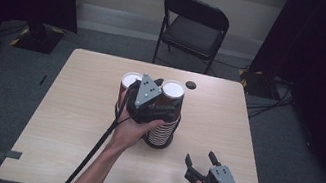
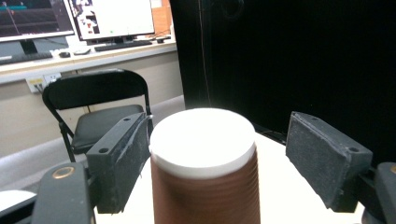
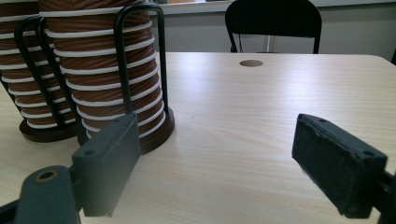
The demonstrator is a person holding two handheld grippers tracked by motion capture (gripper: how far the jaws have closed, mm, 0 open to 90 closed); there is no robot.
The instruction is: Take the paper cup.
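The work in hand looks like lifting one paper cup off a stack. Two stacks of brown ribbed cups stand in black wire holders near the middle of the table [image 1: 69, 120], somewhat toward its far edge. The left gripper [image 2: 212, 154] is at the top of them, and in the left gripper view the top cup [image 2: 203, 163], upside down with its white bottom showing, sits between the two jaws. The left jaw lies against or just beside the cup wall; the right jaw stands clearly apart from it. So the gripper is not clamped: it straddles the cup, released.

To do this step well, I would centre the cup between the jaws before closing, so both pads meet the wall at once and the stack is not pushed sideways. Close low enough to catch the ribbed wall below the white edge, but gently, since paper cups dent. Then pull straight up along the wire holder [image 3: 140, 51], not at a slant, or the cup may catch on the wire or drag the next one with it.

The right gripper [image 1: 204, 162] rests near the near right corner, jaws spread and holding nothing. If cups stick together, it could steady the right stack [image 3: 112, 70].
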